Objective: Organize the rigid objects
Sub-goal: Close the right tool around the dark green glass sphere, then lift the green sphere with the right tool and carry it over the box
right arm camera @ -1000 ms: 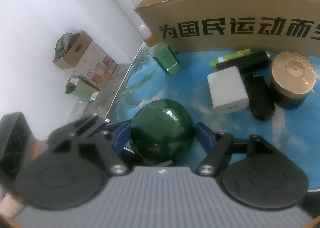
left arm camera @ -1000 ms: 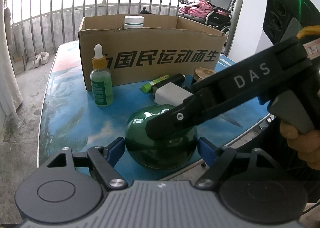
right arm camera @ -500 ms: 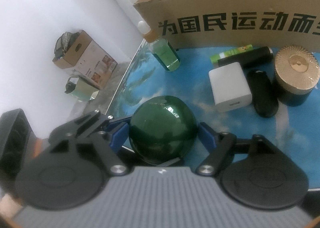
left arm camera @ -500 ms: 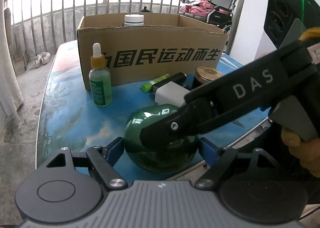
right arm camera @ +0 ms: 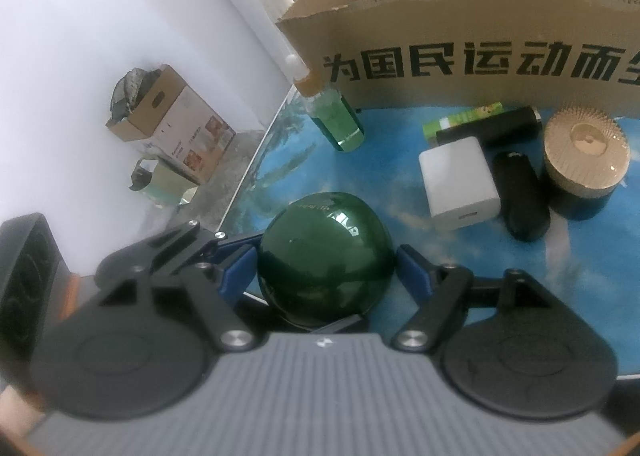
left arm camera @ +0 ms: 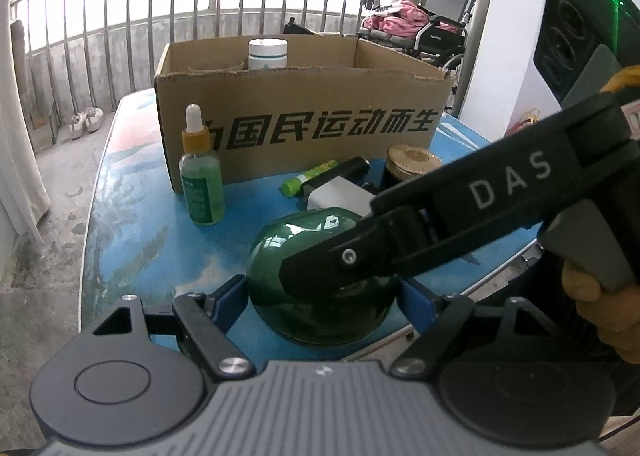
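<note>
**Green dome between both claws**

Blue printed tabletop point(left arm camera: 132, 240) fills your left view: your left gripper point(left arm camera: 320, 296) straddles the glossy green dome point(left arm camera: 304, 256), jaws wide, at the near edge. Your right view shows your right gripper point(right arm camera: 324, 268) wide around that dome, pads just beside it; cardboard box point(right arm camera: 460, 28) stands far behind.

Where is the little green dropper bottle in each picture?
Left wrist view: the dropper bottle stands left of centre, by the cardboard box's left corner.
Right wrist view: the same bottle leans near the top middle, at that same corner.
Shared landmark: the box's black lettering.
</note>
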`<state>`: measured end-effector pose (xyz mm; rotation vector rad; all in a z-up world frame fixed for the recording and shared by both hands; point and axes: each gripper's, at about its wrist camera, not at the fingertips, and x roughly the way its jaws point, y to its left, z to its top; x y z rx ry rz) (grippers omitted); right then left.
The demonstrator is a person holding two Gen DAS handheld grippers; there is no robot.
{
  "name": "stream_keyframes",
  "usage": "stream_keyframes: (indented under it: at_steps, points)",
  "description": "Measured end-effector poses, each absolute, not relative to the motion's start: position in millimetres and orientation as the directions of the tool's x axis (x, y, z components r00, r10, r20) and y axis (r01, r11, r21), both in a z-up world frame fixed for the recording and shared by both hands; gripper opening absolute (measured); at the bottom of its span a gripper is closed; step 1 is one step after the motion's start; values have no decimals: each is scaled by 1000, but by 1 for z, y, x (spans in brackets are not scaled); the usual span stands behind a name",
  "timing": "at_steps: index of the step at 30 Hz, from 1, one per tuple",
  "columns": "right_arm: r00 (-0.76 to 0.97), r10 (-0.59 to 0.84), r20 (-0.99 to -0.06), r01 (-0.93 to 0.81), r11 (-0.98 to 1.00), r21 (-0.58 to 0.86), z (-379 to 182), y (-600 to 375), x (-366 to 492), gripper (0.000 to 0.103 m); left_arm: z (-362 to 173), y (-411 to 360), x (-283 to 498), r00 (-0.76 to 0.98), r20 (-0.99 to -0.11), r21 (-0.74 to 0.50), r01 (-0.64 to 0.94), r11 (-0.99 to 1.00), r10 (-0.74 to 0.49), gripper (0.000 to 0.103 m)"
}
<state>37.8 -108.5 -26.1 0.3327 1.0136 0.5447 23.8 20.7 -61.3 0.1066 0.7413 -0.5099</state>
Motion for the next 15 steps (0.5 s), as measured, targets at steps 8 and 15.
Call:
stream_keyframes:
  at_steps: [8, 15]
  points:
    - [441, 579, -686, -292, 815, 500, -13, -111, 29, 76, -50, 17, 17, 643, -655, -62, 478, 876, -397, 82]
    - [466, 585, -664, -308, 810, 498, -3, -116, 23, 76, -38, 11, 10, 664, -639, -40, 475, 879, -388, 82]
